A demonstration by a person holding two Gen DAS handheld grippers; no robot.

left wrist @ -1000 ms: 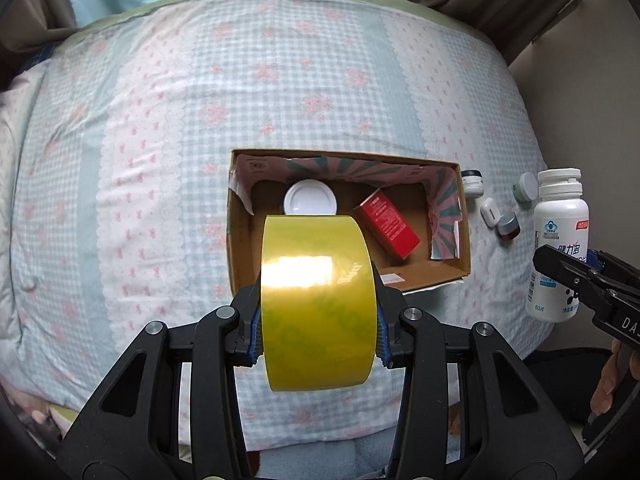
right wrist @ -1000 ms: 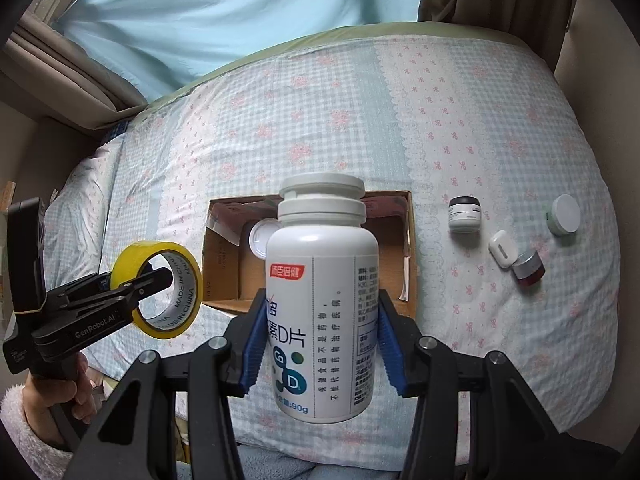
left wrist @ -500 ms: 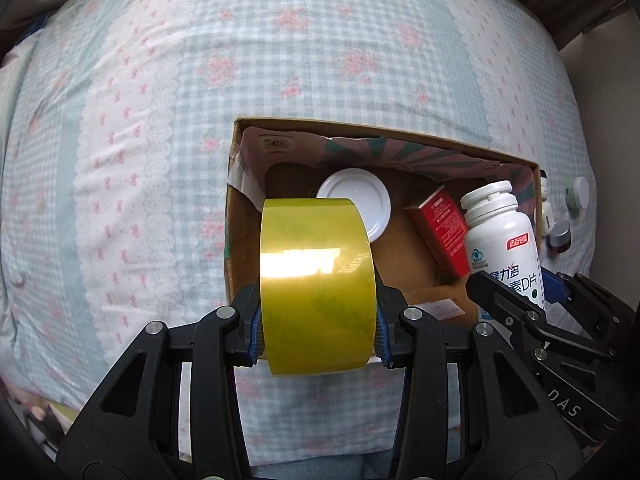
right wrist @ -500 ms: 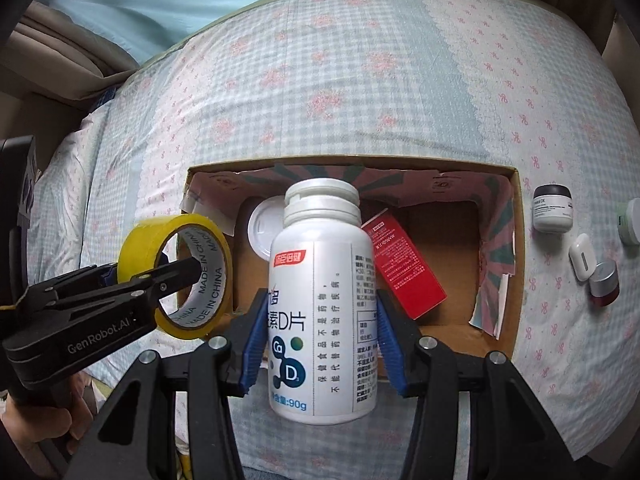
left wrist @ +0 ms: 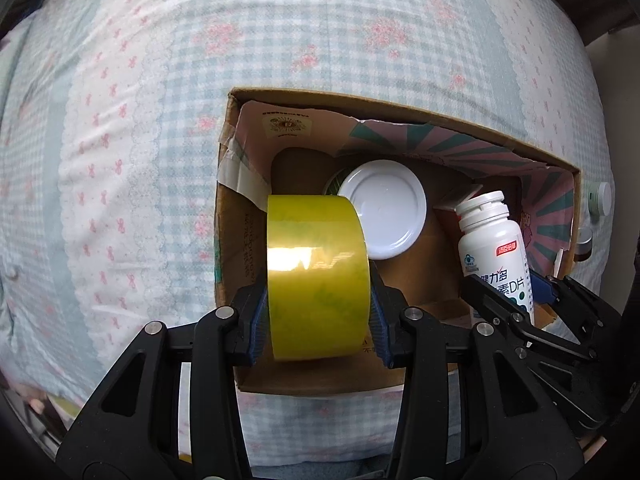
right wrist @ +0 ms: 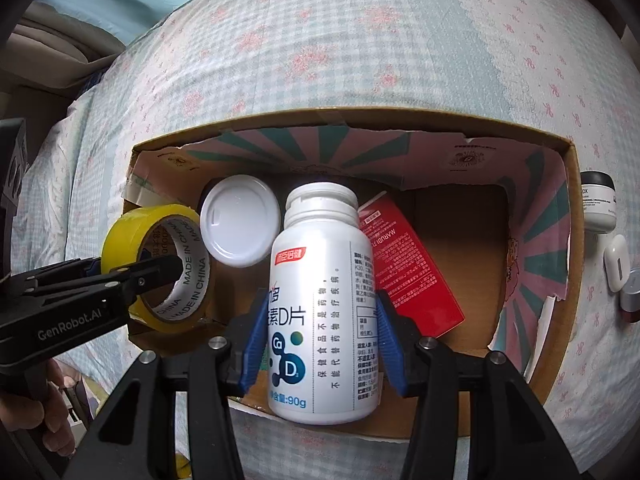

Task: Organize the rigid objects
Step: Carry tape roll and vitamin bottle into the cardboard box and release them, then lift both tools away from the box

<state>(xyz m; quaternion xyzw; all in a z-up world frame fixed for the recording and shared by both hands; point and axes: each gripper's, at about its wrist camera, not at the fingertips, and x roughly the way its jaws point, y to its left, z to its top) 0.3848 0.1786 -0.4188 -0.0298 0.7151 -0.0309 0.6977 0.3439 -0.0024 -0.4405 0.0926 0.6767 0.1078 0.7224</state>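
My left gripper [left wrist: 318,316] is shut on a yellow tape roll [left wrist: 318,280], held over the left end of an open cardboard box [left wrist: 400,112]. It also shows in the right wrist view [right wrist: 156,268]. My right gripper [right wrist: 322,332] is shut on a white supplement bottle [right wrist: 324,300], held over the box's [right wrist: 360,120] middle. The bottle also shows in the left wrist view [left wrist: 494,248]. Inside the box lie a white-lidded jar [right wrist: 240,226] and a red carton [right wrist: 408,268].
The box sits on a bed with a checked floral cover [left wrist: 140,140]. To the right of the box lie a small dark-lidded jar [right wrist: 598,204], a white case [right wrist: 618,262] and a small silver-capped item [right wrist: 632,296].
Both grippers have moved forward and down towards the box. The tape roll and the bottle now hang over the box opening; the box looks larger.
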